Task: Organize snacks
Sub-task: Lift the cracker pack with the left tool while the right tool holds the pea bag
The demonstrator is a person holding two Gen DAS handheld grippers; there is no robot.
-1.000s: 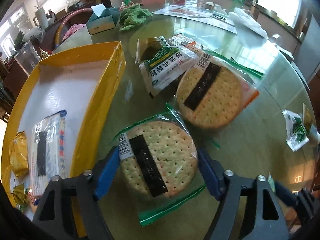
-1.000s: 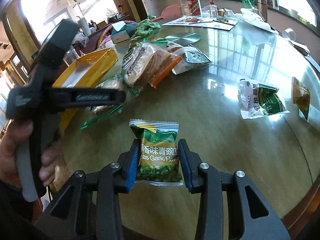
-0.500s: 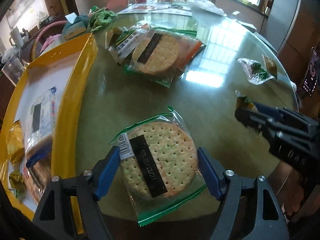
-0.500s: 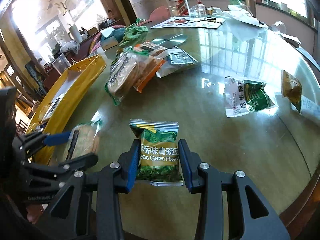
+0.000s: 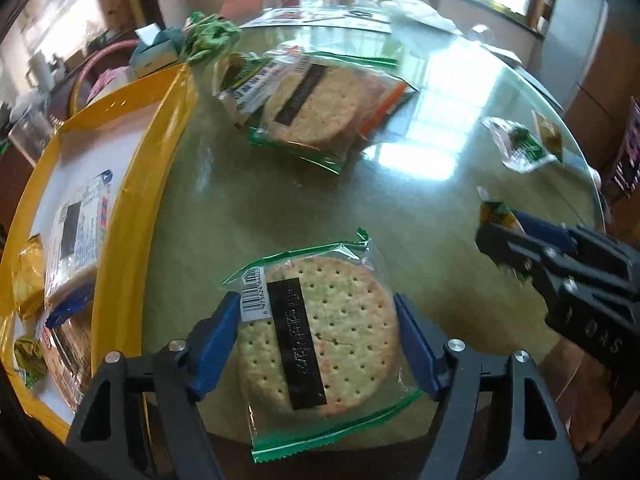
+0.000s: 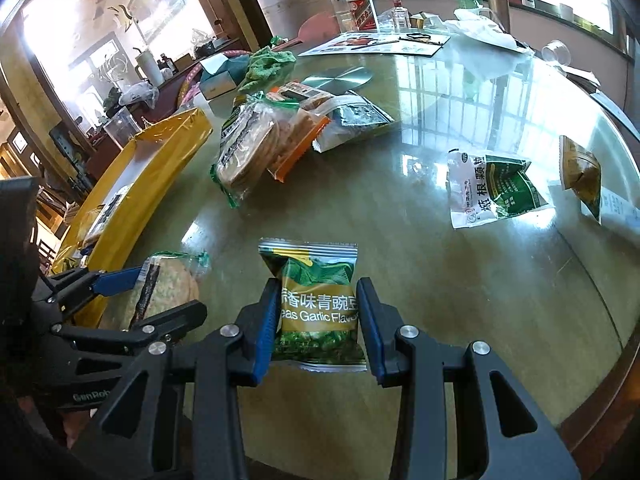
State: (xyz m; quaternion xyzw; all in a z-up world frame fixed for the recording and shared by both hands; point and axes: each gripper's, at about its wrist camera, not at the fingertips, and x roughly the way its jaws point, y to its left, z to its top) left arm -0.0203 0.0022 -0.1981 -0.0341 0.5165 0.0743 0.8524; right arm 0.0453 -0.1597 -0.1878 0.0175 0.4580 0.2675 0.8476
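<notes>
1. My left gripper [image 5: 316, 336] holds the round cracker pack [image 5: 320, 332] by its two sides, just beside the yellow tray [image 5: 132, 208]. The blue pads touch the bag and the jaws are wide. I think a hard squeeze could snap the cracker, which already shows a crack.
2. My right gripper [image 6: 318, 316] is closed on the green pea bag [image 6: 318, 300], further from the yellow tray than the cracker pack. The bag is puffy and slick, so I think it could slip out.
3. My two grippers are near each other. If both go to the yellow tray at once, they could bump.
4. The tray wall stands up. A low swing could hit it and knock a snack loose.
</notes>
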